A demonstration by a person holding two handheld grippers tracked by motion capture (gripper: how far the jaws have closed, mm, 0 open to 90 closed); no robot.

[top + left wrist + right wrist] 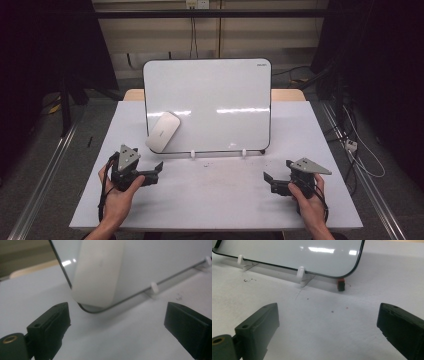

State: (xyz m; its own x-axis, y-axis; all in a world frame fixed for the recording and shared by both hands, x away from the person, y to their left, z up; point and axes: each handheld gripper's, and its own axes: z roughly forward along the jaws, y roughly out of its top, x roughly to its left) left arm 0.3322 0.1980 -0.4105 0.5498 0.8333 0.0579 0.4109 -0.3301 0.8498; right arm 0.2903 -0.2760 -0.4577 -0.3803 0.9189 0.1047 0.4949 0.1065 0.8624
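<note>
A white board (215, 95) stands tilted back on the white table (215, 200), held by two white clips (300, 273) along its lower edge. A white oval eraser (163, 131) clings to the board's lower left corner. My left gripper (155, 174) sits on the table just below and left of that corner, open and holding nothing. In the left gripper view the eraser (100, 272) lies straight ahead, beyond my open left gripper (117, 322). My right gripper (270, 183) rests near the table's front right, open and holding nothing; ahead of it (328, 325) is the board's lower right corner (354, 262).
A small red and black piece (341, 284) lies on the table under the board's right corner. Dark specks dot the table in front of the board. Cables run over the floor to the right of the table (360, 155). A metal rail (45, 170) runs along the left.
</note>
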